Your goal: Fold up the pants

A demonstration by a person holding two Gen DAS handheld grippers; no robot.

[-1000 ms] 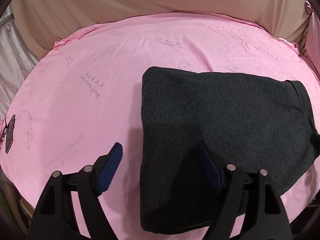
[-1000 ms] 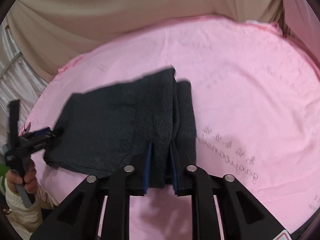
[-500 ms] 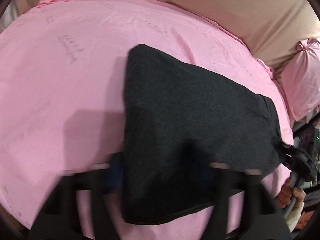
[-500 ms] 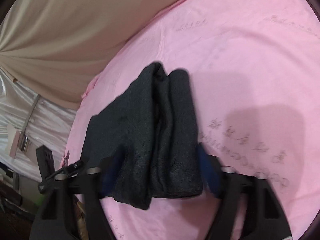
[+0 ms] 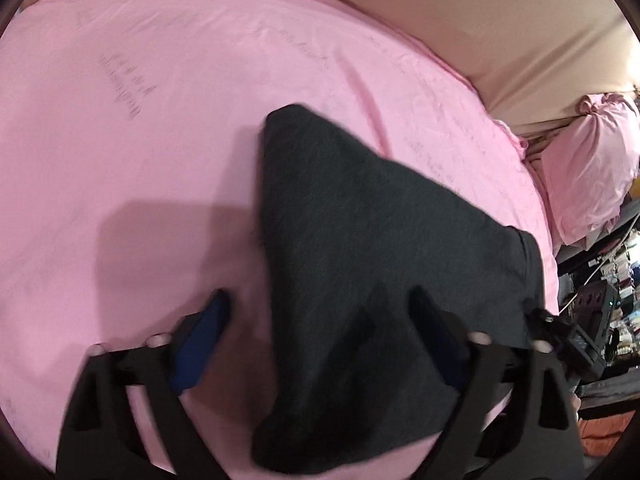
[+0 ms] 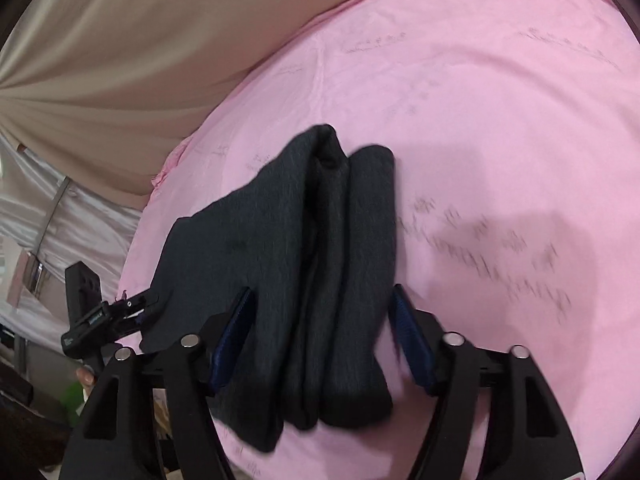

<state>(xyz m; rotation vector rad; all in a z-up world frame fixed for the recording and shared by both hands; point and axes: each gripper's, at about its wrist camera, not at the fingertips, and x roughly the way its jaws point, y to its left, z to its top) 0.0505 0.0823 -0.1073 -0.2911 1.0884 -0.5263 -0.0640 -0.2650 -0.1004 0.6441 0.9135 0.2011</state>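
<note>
Printed writing on the pink sheet is blurred unreadable.

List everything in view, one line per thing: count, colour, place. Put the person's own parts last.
pants: one, dark grey, folded into a bundle on the sheet.
sheet: one, pink with faint grey writing, spread under the pants.
curtain: one, beige, behind the far edge of the sheet.
pillow: one, pink, past the sheet's right edge in the left wrist view.
left tongs: one, black with blue pads, jaws opening, apart around the pants' near corner, pads not pressing.
right tongs: one, black with blue pads, jaws apart on either side of the pants' folded end, pads not clearly pressing.
hand: one, partly seen at the left tongs' handle in the right wrist view.
</note>
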